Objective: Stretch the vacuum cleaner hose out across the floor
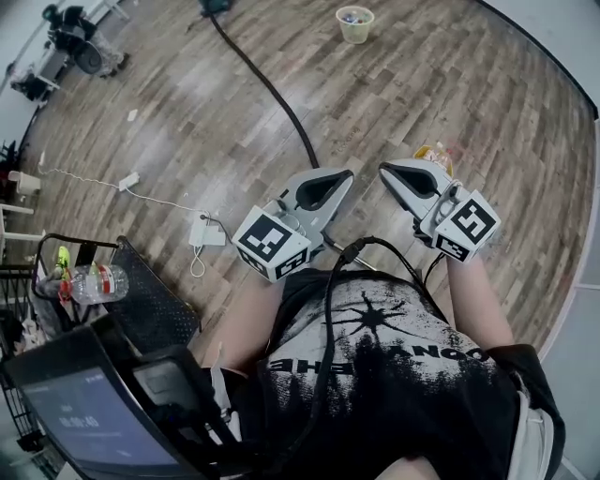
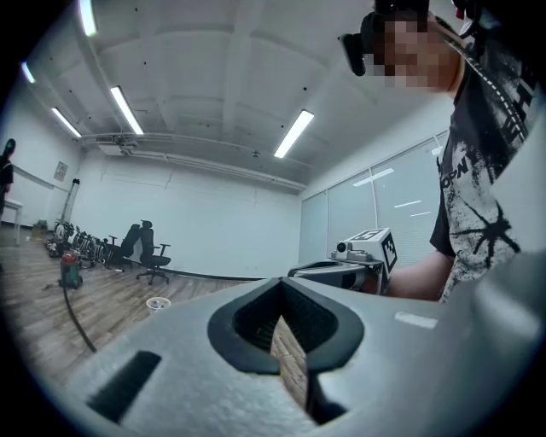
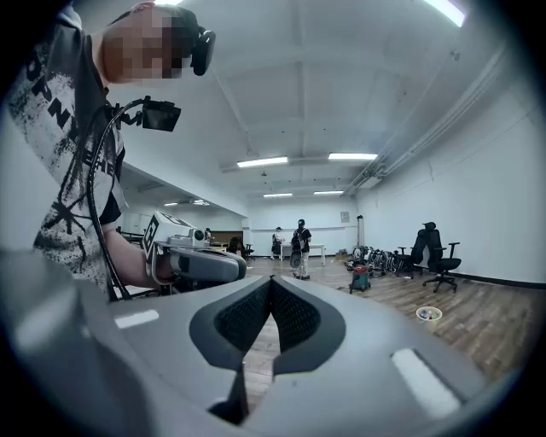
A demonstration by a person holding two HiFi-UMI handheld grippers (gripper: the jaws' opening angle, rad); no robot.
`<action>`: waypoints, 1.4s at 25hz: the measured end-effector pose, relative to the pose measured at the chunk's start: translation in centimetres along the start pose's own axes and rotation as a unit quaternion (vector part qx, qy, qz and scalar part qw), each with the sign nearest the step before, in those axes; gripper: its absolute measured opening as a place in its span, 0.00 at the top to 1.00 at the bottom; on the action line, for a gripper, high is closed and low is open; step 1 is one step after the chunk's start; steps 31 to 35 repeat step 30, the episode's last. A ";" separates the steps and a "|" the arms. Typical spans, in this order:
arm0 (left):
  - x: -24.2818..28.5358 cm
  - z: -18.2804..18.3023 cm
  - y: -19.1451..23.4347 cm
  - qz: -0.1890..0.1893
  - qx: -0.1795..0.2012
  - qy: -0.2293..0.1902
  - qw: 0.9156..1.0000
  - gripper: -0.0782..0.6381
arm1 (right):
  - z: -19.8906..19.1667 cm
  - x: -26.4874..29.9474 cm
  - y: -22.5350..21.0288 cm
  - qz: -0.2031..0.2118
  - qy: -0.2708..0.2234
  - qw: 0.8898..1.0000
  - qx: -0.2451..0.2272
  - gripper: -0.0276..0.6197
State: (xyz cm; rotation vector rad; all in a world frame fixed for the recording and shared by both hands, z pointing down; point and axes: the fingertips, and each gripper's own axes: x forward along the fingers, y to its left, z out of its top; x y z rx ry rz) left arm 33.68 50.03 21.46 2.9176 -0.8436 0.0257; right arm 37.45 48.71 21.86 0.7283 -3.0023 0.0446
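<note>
The black vacuum hose (image 1: 272, 92) runs down the wooden floor from the vacuum cleaner (image 1: 216, 6) at the far edge and passes under my left gripper (image 1: 345, 175). That gripper is held above the floor, shut and empty. My right gripper (image 1: 386, 169) hangs beside it, also shut and holding nothing. In the left gripper view the shut left gripper (image 2: 281, 283) points across the room, with the vacuum cleaner (image 2: 70, 271) and the hose (image 2: 78, 329) far left. In the right gripper view the shut right gripper (image 3: 271, 280) faces the distant vacuum cleaner (image 3: 361, 277).
A small waste bin (image 1: 354, 23) stands on the far floor. A white power adapter (image 1: 206, 232) with its thin cord lies at the left. A black cart (image 1: 141, 300) with a bottle (image 1: 94, 279) stands at the lower left. Office chairs (image 2: 149, 247) and two people (image 3: 299, 247) are far off.
</note>
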 end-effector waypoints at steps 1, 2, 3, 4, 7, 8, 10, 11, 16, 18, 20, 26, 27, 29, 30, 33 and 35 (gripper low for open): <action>0.0 -0.1 -0.2 -0.003 -0.006 -0.001 1.000 0.89 | -0.2 -0.1 0.1 -0.001 0.001 1.000 0.000 0.95; 0.0 -0.2 -0.4 -0.006 -0.013 -0.002 1.000 0.89 | -0.4 -0.2 0.2 -0.002 0.002 1.000 0.001 0.95; 0.1 -0.2 -0.6 -0.010 -0.019 -0.003 1.000 0.89 | -0.6 -0.2 0.3 -0.002 0.004 1.000 0.000 0.95; 0.2 -0.2 -0.8 -0.013 -0.021 -0.002 1.000 0.89 | -0.7 -0.2 0.4 0.000 0.007 1.000 -0.001 0.95; 0.3 -0.2 -1.0 -0.015 -0.017 0.001 1.000 0.89 | -0.9 -0.2 0.5 0.000 0.018 1.000 -0.012 0.95; 0.2 -0.2 -1.1 -0.014 -0.015 0.002 1.000 0.89 | -1.0 -0.3 0.6 -0.002 0.022 1.000 -0.016 0.95; 0.2 -0.3 -1.1 -0.014 -0.011 0.006 1.000 0.89 | -1.0 -0.4 0.7 -0.003 0.025 0.999 -0.020 0.95; 0.3 -0.5 -1.2 -0.012 -0.009 0.009 1.000 0.89 | -1.0 -0.5 0.7 -0.002 0.024 1.000 -0.019 0.95; 0.3 -0.9 -1.3 -0.007 -0.010 0.014 1.000 0.89 | -0.5 -0.7 1.2 0.003 0.022 1.000 -0.022 0.95; 0.2 -0.9 -1.4 -0.007 -0.017 0.011 1.000 0.89 | -0.6 -0.8 1.2 0.003 0.024 0.999 -0.023 0.95; 0.1 -0.7 -1.6 -0.009 -0.036 0.001 0.999 0.89 | -0.8 -1.0 1.3 0.001 0.028 0.999 -0.027 0.95; -0.7 -1.1 -1.9 0.002 -0.038 0.002 0.999 0.89 | -1.4 -1.4 2.3 0.001 0.034 0.999 -0.033 0.95; -0.7 -1.1 -1.9 0.003 -0.038 0.002 0.999 0.89 | -1.4 -1.5 2.3 0.001 0.034 0.999 -0.033 0.95; -0.8 -1.1 -1.8 0.004 -0.038 0.002 0.999 0.89 | -1.4 -1.5 2.3 0.001 0.035 0.999 -0.032 0.95; -0.8 -1.1 -1.8 0.005 -0.039 0.002 0.999 0.89 | -1.4 -1.5 2.3 0.001 0.035 0.999 -0.032 0.95; -0.8 -1.1 -1.8 0.005 -0.039 0.002 0.999 0.89 | -1.4 -1.5 2.3 0.001 0.035 0.999 -0.032 0.95; -0.8 -1.1 -1.8 0.005 -0.039 0.002 0.999 0.89 | -1.4 -1.5 2.3 0.001 0.035 0.999 -0.032 0.95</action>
